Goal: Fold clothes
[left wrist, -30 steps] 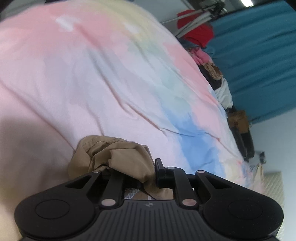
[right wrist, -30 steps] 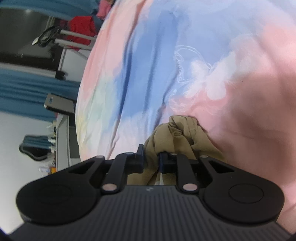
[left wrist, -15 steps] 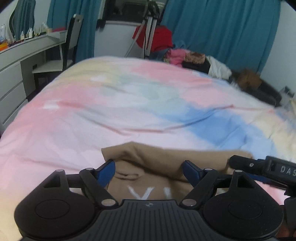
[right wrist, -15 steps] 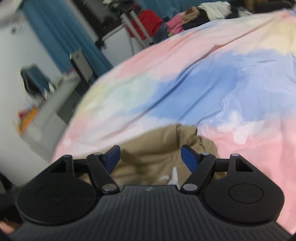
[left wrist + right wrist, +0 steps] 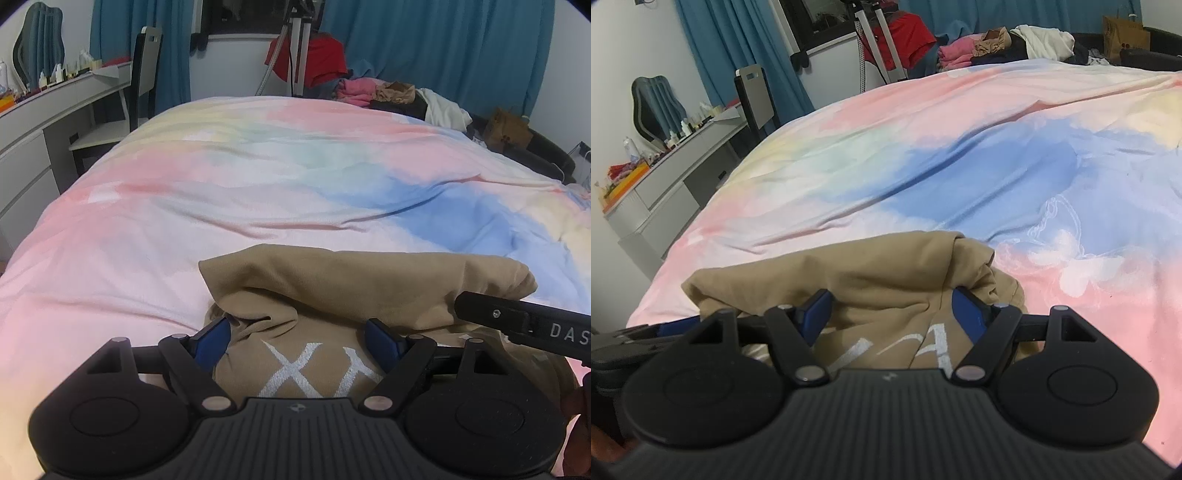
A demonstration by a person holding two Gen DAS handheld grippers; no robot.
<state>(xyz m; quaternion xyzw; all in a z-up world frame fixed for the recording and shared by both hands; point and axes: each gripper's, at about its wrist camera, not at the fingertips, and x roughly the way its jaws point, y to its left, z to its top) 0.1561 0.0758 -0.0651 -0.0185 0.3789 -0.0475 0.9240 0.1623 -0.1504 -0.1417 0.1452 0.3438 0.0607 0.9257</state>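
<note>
Bedroom, pastel tie-dye duvet [image 5: 258, 177] on the bed. Tan garment [image 5: 354, 280] with white lettering sits bunched at lower centre of both views, on the duvet's near edge. Your left tool [image 5: 299, 343] has just opened: blue pads apart, fabric lying between them, not pinched. Your right tool [image 5: 892, 314] likewise just opened, pads wide, cloth loose between. Right tool's arm enters left view at lower right. Clothes pile [image 5: 388, 94] and blue curtains [image 5: 443, 48] at top of frame.
</note>
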